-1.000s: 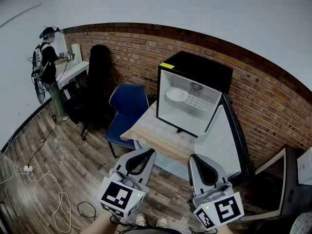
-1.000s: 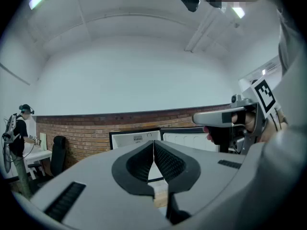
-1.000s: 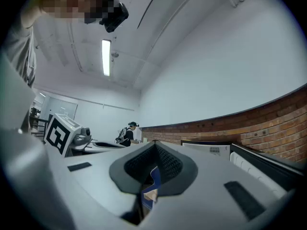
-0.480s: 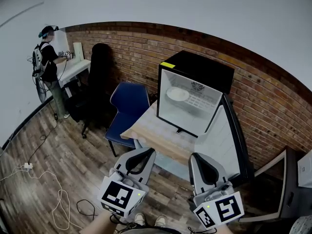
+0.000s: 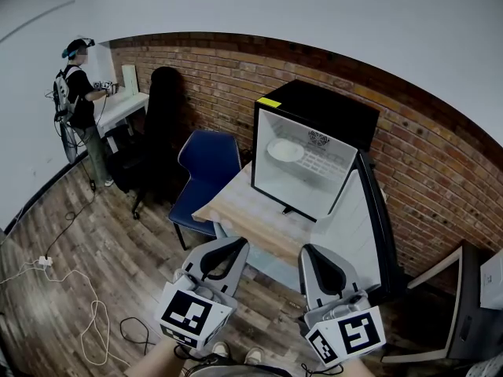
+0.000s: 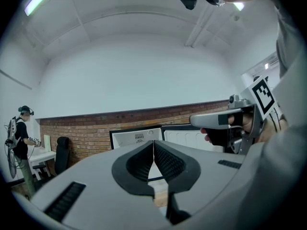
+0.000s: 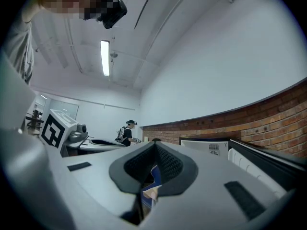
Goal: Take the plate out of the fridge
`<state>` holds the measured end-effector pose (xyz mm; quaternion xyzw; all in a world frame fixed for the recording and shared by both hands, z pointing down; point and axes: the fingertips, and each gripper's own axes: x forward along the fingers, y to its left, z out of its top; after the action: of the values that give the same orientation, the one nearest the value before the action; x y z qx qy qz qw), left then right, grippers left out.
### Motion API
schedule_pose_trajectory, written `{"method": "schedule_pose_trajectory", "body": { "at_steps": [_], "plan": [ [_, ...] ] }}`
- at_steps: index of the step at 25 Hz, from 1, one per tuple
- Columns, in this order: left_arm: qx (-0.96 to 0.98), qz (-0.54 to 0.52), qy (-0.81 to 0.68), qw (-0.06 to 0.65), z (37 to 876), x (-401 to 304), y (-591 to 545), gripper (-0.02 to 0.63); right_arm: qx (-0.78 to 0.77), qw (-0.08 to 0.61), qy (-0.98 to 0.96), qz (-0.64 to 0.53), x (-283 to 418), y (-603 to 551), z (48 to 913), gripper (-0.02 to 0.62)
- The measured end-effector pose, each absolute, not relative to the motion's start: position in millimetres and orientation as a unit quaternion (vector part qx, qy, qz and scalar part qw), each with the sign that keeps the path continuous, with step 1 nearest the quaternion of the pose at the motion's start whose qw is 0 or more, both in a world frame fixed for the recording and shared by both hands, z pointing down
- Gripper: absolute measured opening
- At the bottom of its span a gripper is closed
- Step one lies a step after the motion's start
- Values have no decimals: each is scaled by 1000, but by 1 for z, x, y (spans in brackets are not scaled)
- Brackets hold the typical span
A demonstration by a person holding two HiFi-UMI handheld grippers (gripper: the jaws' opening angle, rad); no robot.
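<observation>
A white plate (image 5: 285, 150) lies on the wire shelf inside a black mini fridge (image 5: 314, 144), which stands on a wooden table (image 5: 251, 214). The fridge door (image 5: 368, 222) hangs open to the right. Both grippers are held low in front of the table, well short of the fridge. My left gripper (image 5: 237, 244) is shut with nothing in it, its ribbed pads (image 6: 160, 158) meeting. The right gripper (image 5: 308, 251) is also shut and empty (image 7: 154, 145). The fridge's white interior (image 6: 135, 138) shows past the left jaws; the plate is not visible in either gripper view.
A blue chair (image 5: 207, 165) stands left of the table, with a black office chair (image 5: 156, 112) behind it. A person (image 5: 78, 93) stands at a white desk (image 5: 119, 110) at far left. Cables (image 5: 93, 324) trail over the wooden floor. A brick wall (image 5: 440, 171) runs behind the fridge.
Almost nothing: the view has drifted slightly and the right gripper sits a little further left. Both grippers stay shut, and the plate and fridge door have not moved.
</observation>
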<state>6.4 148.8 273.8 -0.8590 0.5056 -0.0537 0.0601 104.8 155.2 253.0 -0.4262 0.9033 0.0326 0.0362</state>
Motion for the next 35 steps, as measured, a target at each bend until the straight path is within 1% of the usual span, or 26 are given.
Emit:
{"method": "schedule_pose_trajectory", "body": {
  "at_steps": [9, 19, 35],
  "plan": [
    [-853, -58, 516, 51, 283, 19, 149, 18, -414, 39, 909, 23, 112, 147, 265, 28],
    [-853, -56, 516, 62, 287, 11, 122, 18, -420, 42, 906, 25, 107, 118, 272, 28],
    [-866, -70, 492, 51, 298, -10, 15, 18, -451, 29, 892, 13, 82, 15, 288, 28]
  ]
}}
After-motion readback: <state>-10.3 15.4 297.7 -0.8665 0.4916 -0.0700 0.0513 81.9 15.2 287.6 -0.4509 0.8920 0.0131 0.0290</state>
